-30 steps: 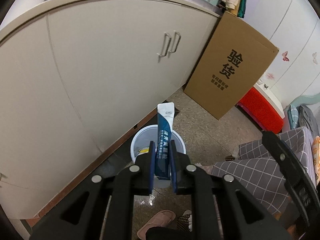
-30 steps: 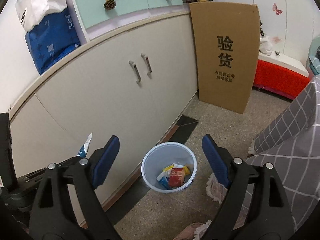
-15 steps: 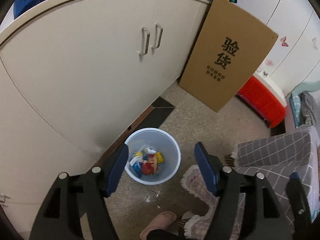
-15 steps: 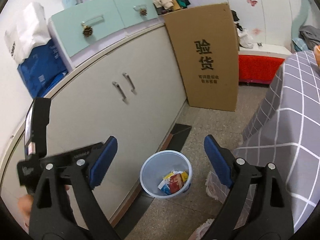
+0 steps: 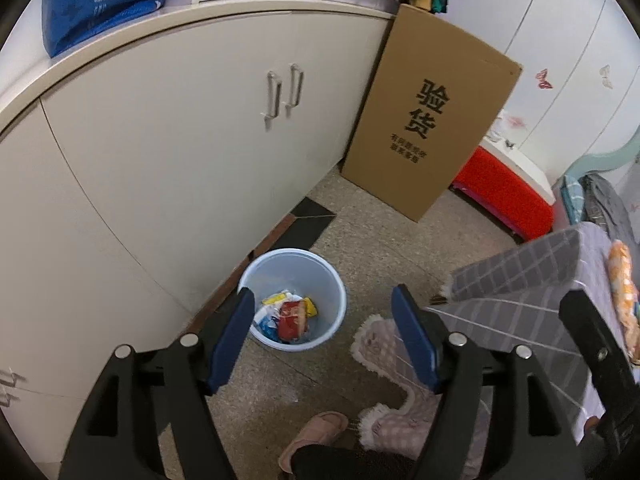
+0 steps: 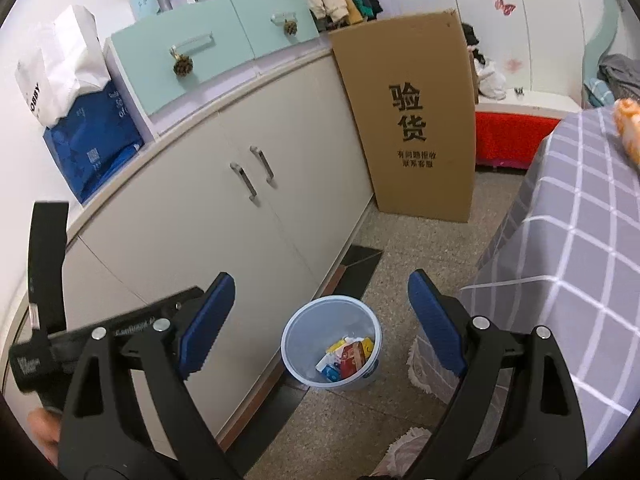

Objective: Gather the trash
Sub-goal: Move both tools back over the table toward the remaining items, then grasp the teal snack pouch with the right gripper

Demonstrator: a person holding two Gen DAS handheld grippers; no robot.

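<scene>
Floor-standing pale blue bin (image 5: 294, 300) holds colourful wrappers (image 5: 288, 314).

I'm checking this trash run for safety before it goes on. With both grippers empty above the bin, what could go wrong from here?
1. The slipper and the fluffy rug lie on the floor right by the bin; a step toward more trash could trip on them.
2. The bin stands close to the cabinet, so a low swing of the open left gripper or right gripper might knock it over and spill the wrappers.
</scene>
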